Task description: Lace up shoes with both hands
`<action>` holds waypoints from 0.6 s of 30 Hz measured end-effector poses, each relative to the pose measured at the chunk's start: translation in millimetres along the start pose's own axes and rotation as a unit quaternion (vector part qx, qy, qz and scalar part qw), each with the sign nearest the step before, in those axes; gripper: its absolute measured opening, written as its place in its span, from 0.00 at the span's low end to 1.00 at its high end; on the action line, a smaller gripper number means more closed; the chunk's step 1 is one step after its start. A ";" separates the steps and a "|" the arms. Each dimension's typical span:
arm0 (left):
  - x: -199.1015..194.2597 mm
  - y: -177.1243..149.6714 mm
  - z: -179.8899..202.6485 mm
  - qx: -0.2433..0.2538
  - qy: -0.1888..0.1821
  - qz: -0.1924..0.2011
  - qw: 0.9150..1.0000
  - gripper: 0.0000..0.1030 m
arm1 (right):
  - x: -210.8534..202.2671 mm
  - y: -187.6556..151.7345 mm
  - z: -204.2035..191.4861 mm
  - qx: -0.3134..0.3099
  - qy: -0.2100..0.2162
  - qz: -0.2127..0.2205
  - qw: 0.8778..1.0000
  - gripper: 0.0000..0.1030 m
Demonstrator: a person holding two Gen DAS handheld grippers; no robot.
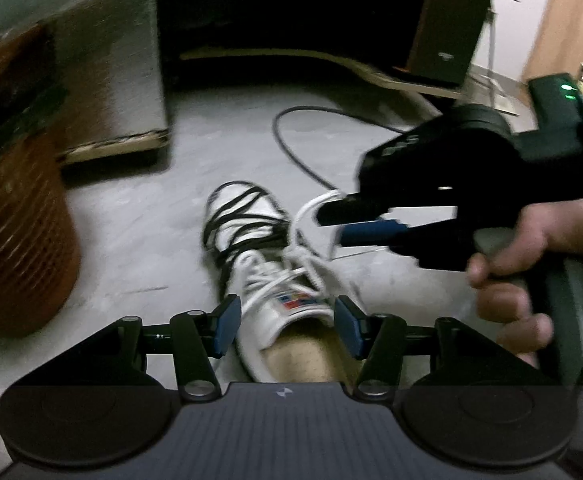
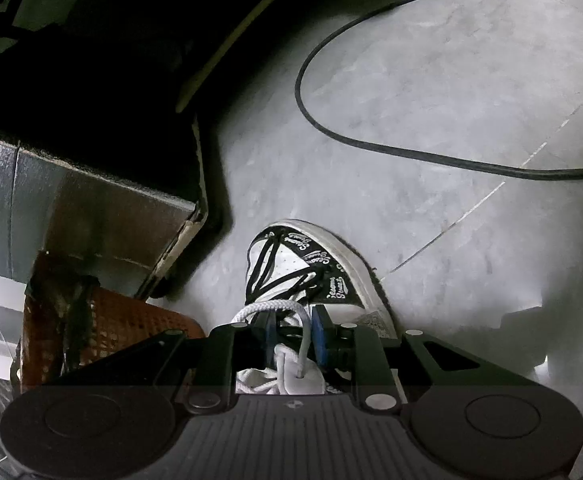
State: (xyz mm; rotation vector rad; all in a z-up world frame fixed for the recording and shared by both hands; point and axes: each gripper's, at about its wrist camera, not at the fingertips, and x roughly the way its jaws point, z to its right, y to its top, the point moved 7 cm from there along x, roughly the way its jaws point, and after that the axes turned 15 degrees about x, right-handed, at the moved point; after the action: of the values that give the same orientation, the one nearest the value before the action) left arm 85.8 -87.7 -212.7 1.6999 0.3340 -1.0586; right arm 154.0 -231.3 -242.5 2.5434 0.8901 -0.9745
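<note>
We've got our left gripper (image 1: 287, 326) hanging open over the white shoe (image 1: 275, 280) on the grey floor (image 1: 195, 184). Right gripper (image 1: 331, 226) comes in from the right, white lace (image 1: 311, 208) looping at its tips.

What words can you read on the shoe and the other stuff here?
Cursive white script on the black band of the shoe: repeated words, too small and tilted to read for sure.
Red and blue tag on the shoe's tongue: blurred, unreadable.
Small white mark on the left tool body: a logo, no letters.
Nothing else carries readable text.
</note>
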 end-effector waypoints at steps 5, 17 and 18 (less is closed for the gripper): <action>5.9 0.9 4.3 -0.001 -0.016 -0.002 1.000 0.48 | 1.8 -3.5 -2.2 -0.021 -0.008 -0.005 1.000 0.06; 15.1 -1.3 13.5 0.029 -0.041 -0.012 0.999 0.30 | -5.9 -8.1 10.2 0.007 -0.018 -0.005 1.000 0.05; 15.2 -0.8 15.9 0.036 -0.044 -0.012 0.998 0.30 | -5.7 -8.2 9.6 0.006 -0.019 -0.007 1.000 0.05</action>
State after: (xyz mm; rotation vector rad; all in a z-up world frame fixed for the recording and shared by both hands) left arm 86.3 -105.4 -225.8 1.7107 0.2625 -1.1707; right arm 140.6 -231.9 -245.9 2.5224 0.8952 -1.0318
